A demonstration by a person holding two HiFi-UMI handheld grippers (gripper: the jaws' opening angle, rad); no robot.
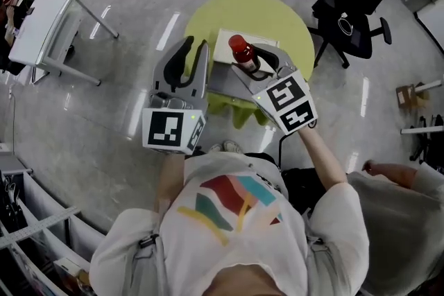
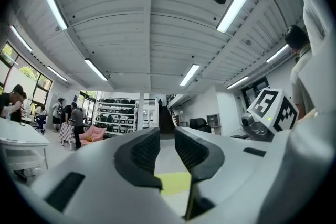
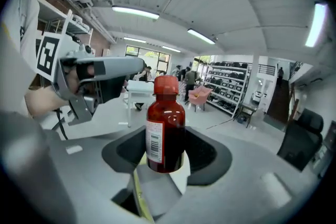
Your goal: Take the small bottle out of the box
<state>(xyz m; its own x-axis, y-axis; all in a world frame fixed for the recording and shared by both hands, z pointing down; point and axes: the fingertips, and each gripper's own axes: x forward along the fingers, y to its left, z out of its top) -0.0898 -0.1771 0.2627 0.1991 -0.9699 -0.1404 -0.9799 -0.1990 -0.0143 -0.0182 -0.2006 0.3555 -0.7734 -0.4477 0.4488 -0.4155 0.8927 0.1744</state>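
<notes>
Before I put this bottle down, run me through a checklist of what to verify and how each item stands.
1. Grip: right gripper shut on the small bottle, a pad on each side: ok.
2. Bottle upright and capped: ok.
3. Bottle clear of the box, with no walls around it in the right gripper view: ok.
4. Left gripper empty, jaws apart, left of the box in the head view: ok.
5. Bare spot on the yellow table beyond the box: ok.
6. Anything else inside the box: cannot tell.
</notes>
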